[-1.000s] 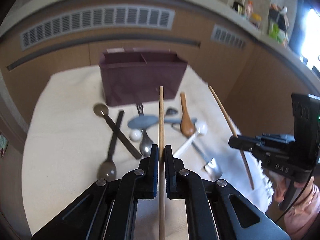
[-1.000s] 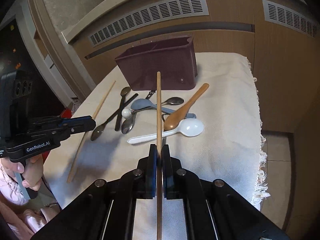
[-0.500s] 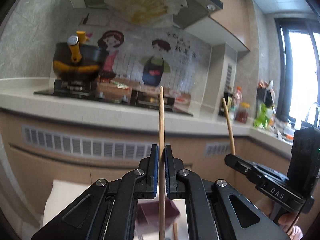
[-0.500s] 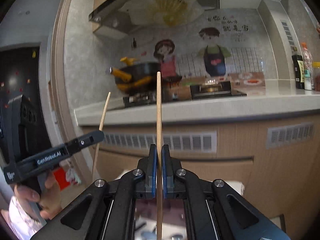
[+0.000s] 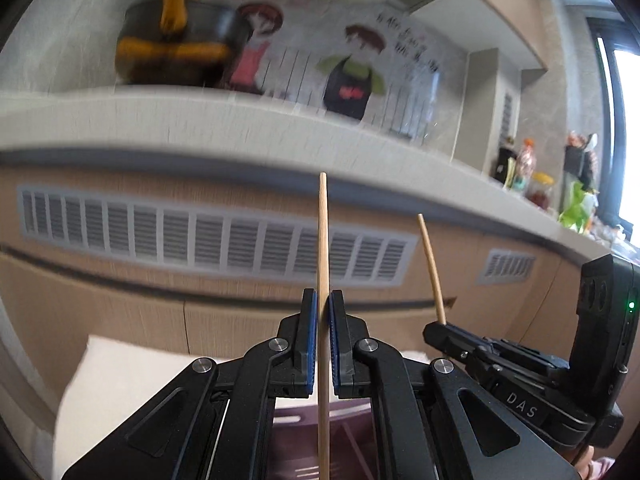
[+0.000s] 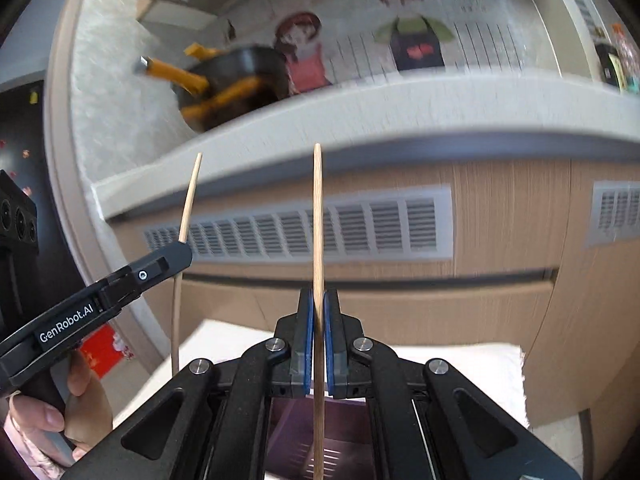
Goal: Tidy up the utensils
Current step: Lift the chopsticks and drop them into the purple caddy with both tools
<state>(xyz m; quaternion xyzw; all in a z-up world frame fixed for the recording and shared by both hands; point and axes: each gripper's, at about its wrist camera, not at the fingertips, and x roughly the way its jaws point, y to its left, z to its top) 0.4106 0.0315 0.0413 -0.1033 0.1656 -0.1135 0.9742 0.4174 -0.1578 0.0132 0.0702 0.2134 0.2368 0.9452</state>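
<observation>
The left gripper [image 5: 323,304] pinches a chopstick [image 5: 323,248] between its blue pads [image 5: 310,340], the stick upright and running down past the jaws toward the purple bin [image 5: 288,440] below; the right gripper [image 6: 316,300] pinches a second chopstick [image 6: 317,220] the same way, its lower end hanging over the bin's slotted floor [image 6: 332,456]; each gripper shows in the other's view, stick tips pointing up; the bin stands on a white cloth [image 6: 460,364] before a cabinet with a vent grille [image 6: 360,224]; a black pot [image 6: 240,76] sits blurred on the counter above.
</observation>
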